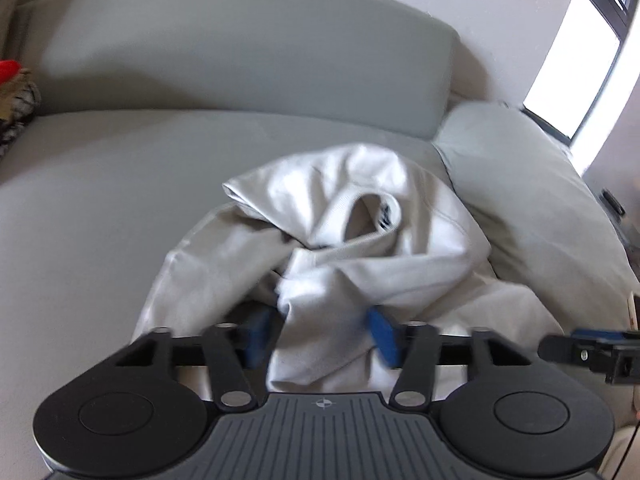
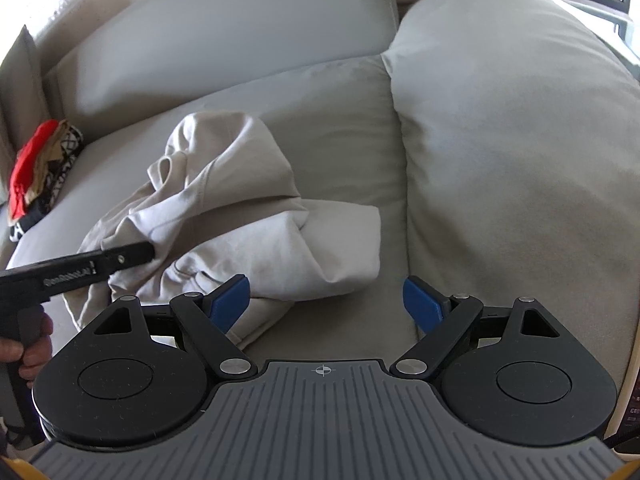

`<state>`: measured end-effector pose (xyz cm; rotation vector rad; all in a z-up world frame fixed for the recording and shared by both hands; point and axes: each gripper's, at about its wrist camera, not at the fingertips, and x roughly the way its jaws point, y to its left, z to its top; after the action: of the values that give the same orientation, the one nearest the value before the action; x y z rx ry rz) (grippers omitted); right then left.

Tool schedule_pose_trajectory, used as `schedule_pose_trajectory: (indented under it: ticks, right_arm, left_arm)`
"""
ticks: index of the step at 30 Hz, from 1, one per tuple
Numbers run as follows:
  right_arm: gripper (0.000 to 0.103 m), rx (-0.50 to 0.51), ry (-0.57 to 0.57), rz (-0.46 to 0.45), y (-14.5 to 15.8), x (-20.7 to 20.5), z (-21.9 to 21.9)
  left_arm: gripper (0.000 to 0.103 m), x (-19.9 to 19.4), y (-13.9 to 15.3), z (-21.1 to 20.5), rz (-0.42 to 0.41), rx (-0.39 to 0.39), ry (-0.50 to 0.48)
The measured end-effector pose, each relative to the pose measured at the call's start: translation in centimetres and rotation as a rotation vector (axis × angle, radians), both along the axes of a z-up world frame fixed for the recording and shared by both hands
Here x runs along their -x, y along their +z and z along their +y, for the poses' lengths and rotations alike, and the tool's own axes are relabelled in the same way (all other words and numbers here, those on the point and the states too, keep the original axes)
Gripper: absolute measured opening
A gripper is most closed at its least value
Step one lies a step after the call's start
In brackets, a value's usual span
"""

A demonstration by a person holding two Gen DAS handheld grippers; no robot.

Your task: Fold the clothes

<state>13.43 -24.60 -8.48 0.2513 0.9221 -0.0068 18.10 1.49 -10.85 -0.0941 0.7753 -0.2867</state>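
Note:
A crumpled white hooded garment [image 1: 352, 232] lies on the grey sofa seat [image 1: 100, 208]. In the left wrist view a bunch of its cloth sits between the blue pads of my left gripper [image 1: 322, 334], whose jaws are partly closed around it. In the right wrist view the same garment [image 2: 240, 216] lies in a heap, and the left gripper [image 2: 136, 254] reaches into its left side. My right gripper [image 2: 326, 304] is open and empty, just in front of the garment's near edge above the seat.
The sofa backrest [image 1: 240, 48] runs behind the seat. A thick armrest cushion [image 2: 520, 160] rises at the right. A pile of red and patterned clothes [image 2: 40, 168] lies at the far left of the seat. A window [image 1: 580, 48] is at the right.

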Motion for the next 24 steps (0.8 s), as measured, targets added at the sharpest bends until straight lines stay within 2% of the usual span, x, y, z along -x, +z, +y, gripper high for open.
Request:
schedule_pose_trajectory:
  ticks: [2,5,7,10,13,14,16,17,18,21,22,24]
  right_arm:
    - [0.088,-0.004,-0.005,0.001,0.0,0.0,-0.2]
    - [0.087,-0.009,-0.013,-0.015,1.0,0.5,-0.4]
    - [0.087,-0.008,-0.020,-0.027,1.8,1.0,-0.5]
    - [0.087,-0.029,-0.032,-0.061,3.4,2.2,-0.4]
    - [0.087,-0.063,-0.044,-0.102,5.1,4.0,-0.3]
    - [0.087,-0.076,-0.050,-0.110,5.5,4.6,-0.3]
    - [0.087,-0.109,-0.043,-0.114,5.8,6.0,-0.3]
    - [0.087,-0.121,-0.044,-0.111,5.9,6.7,-0.3]
    - [0.087,-0.134,-0.045,-0.108,5.9,7.4,-0.3]
    - [0.087,-0.136,-0.037,-0.080,5.5,8.7,-0.2]
    - [0.087,-0.126,-0.030,-0.066,5.2,9.0,0.0]
    - [0.087,-0.111,-0.021,-0.041,5.0,9.6,0.3]
  left_arm:
    - [0.003,-0.1,0.2,-0.3,-0.011,-0.014,-0.009]
    - [0.002,0.0,1.0,-0.6,-0.048,-0.047,-0.024]
    - [0.002,0.7,4.6,-0.7,-0.192,-0.131,-0.048]
    - [0.002,3.0,11.7,-0.5,-0.434,-0.188,-0.105]
    - [0.002,7.3,18.0,-0.8,-0.685,-0.275,-0.204]
    - [0.002,8.9,19.1,-0.9,-0.732,-0.291,-0.249]
    - [0.002,12.3,20.0,-1.0,-0.775,-0.318,-0.350]
    - [0.002,13.8,20.1,-1.2,-0.779,-0.328,-0.400]
    - [0.002,15.1,19.0,-1.4,-0.733,-0.330,-0.445]
    - [0.003,18.6,13.0,-2.2,-0.512,-0.333,-0.543]
    - [0.003,19.3,10.4,-2.3,-0.434,-0.338,-0.536]
    - [0.011,20.4,5.9,-2.4,-0.286,-0.344,-0.499]
